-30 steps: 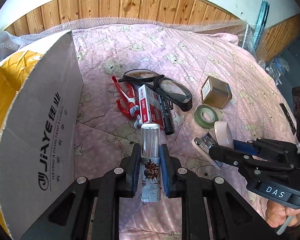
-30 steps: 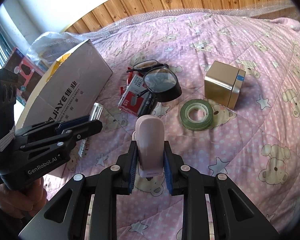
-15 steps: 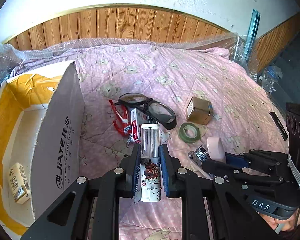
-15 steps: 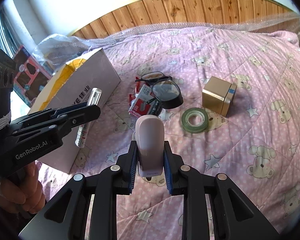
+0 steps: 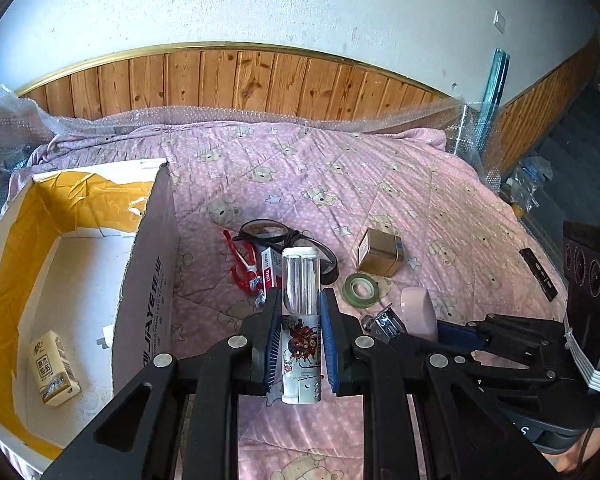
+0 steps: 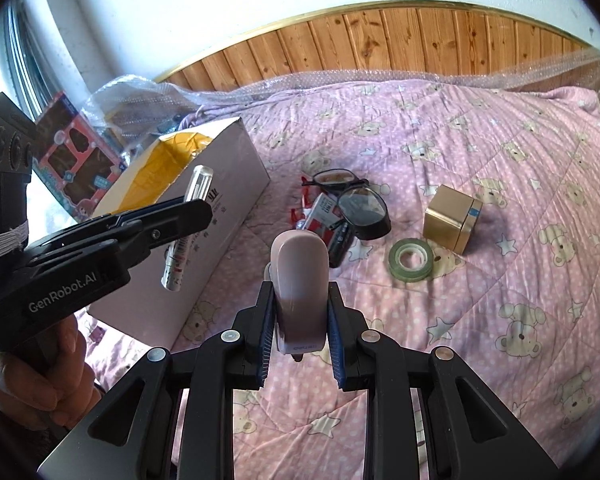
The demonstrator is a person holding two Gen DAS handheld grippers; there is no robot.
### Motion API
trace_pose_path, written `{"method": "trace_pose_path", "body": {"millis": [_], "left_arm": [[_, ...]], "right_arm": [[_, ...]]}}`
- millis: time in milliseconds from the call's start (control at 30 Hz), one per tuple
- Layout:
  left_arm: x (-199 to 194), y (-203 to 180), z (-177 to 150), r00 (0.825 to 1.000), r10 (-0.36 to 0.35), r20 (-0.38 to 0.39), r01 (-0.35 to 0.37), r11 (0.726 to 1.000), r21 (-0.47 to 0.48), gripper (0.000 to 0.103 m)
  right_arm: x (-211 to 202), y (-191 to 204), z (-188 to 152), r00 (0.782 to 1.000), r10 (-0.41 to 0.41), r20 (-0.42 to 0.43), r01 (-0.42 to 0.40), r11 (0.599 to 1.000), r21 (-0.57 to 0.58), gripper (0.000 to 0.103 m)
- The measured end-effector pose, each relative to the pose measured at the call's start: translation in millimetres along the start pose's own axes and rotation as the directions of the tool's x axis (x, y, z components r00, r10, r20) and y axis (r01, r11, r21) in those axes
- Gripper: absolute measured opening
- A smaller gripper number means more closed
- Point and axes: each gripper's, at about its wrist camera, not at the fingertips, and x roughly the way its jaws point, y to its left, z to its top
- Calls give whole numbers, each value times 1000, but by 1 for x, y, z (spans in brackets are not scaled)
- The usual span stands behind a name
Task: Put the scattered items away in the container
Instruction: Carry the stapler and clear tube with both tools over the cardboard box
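tube (image 5: 301, 320) | long axis along fingers, clear cap forward | left tool (image 5: 300, 338) pinching it

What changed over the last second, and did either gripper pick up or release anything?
Both grippers rose off the bedspread. The left gripper, shut on the clear-capped tube, lifted beside the cardboard box, whose inside now shows. The right gripper lifted its pink stapler. Nothing was taken or released. The glasses, green tape roll and gold box stayed put.
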Motion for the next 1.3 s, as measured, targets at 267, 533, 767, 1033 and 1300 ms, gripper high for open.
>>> {"method": "trace_pose_path", "body": {"millis": [267, 533, 767, 1033, 1300], "left_arm": [[-30, 9, 6, 997, -23, 70, 26, 999, -41, 20], [-59, 21, 10, 990, -37, 133, 47, 996, -71, 20], [-85, 33, 14, 981, -41, 188, 60, 993, -97, 20], [-111, 59, 18, 969, -27, 247, 66, 987, -149, 20], [-128, 85, 16, 960, -10, 279, 67, 978, -197, 20]], "right_arm": [[-15, 24, 8, 999, 18, 30, -18, 999, -31, 25], [-28, 51, 19, 998, 31, 63, -26, 997, -74, 25], [-35, 77, 30, 996, 40, 85, -30, 992, -120, 25], [-42, 115, 43, 994, 55, 98, -37, 984, -177, 25], [-40, 146, 51, 993, 68, 97, -45, 973, -226, 25]]}}
